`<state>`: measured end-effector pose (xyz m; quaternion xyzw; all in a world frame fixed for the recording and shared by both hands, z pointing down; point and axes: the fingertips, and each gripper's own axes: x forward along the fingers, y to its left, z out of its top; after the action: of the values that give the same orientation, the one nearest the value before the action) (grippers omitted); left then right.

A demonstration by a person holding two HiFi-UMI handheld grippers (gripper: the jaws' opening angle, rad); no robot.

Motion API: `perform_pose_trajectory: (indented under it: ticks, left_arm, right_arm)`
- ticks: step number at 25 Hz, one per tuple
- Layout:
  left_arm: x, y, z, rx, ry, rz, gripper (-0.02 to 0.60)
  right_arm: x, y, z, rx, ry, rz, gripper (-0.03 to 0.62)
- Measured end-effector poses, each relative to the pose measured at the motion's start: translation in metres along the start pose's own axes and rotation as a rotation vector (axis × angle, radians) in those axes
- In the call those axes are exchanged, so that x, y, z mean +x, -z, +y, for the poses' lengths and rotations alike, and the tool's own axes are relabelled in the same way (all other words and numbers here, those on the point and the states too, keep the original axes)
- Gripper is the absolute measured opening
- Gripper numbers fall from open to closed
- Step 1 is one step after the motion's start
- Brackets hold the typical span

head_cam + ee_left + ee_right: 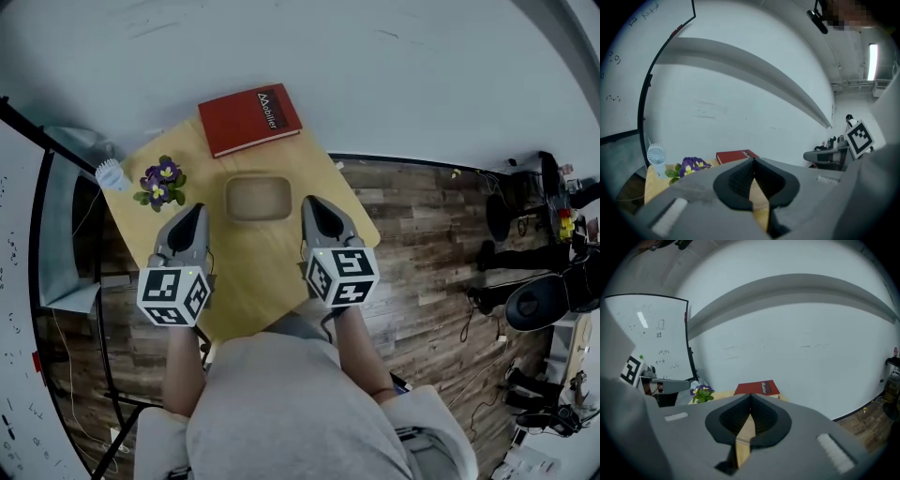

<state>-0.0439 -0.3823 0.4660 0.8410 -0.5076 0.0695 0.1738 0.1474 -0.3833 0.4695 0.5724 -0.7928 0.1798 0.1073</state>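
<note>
The left gripper [194,210] and the right gripper [310,202] both have their jaws pressed together on nothing, above a pale wooden tabletop [253,277]. It stands on a dark plank floor [422,253] against a white wall [394,84]. The tray [258,198] lies between the tips, touching neither; it is shallow, round-cornered and of light wood. Purple flowers [160,184] and a small white fan [111,174] stand to the left. Beyond is a red book [249,120] whose white lettering appears to read "Mobilier".

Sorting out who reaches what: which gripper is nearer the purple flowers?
Left. The left gripper is close beside the purple flowers; the right gripper lies past the wooden tray, farther off.
</note>
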Motion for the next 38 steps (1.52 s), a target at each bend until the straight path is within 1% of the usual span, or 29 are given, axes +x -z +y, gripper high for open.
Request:
perform_pose_trajectory:
  ticks: [2,3,6,11,16,19,24,26,31,38]
  left_arm:
    - [0.009,0.015,0.003,-0.026,0.002,0.06,0.003]
    - [0.014,0.023,0.004,-0.04,0.006,0.088,0.013]
    - [0.025,0.043,0.008,-0.079,0.004,0.151,0.023]
    - [0.041,0.069,0.014,-0.156,0.012,0.231,0.074]
    - [0.055,0.089,0.018,-0.203,0.015,0.299,0.123]
    - [0.062,0.101,0.019,-0.229,0.015,0.338,0.143]
    - [0.071,0.113,0.025,-0.266,0.009,0.364,0.173]
    - [0.075,0.116,0.026,-0.277,0.008,0.371,0.175]
    - [0.084,0.12,0.031,-0.302,-0.003,0.381,0.207]
    - [0.096,0.13,0.039,-0.353,-0.037,0.405,0.235]
  right_arm:
    - [0.007,0.009,-0.004,0.012,-0.008,0.031,0.002]
    - [0.011,0.013,-0.007,0.021,-0.011,0.046,0.002]
    - [0.02,0.026,-0.015,0.053,-0.018,0.085,0.003]
    - [0.035,0.05,-0.029,0.092,-0.027,0.15,0.012]
    - [0.047,0.077,-0.037,0.126,-0.053,0.236,0.038]
    - [0.055,0.09,-0.04,0.176,-0.073,0.272,0.055]
    - [0.068,0.109,-0.041,0.25,-0.12,0.332,0.095]
    - [0.073,0.113,-0.042,0.272,-0.13,0.348,0.107]
    - [0.085,0.122,-0.042,0.298,-0.146,0.378,0.141]
    - [0.098,0.128,-0.044,0.342,-0.158,0.403,0.152]
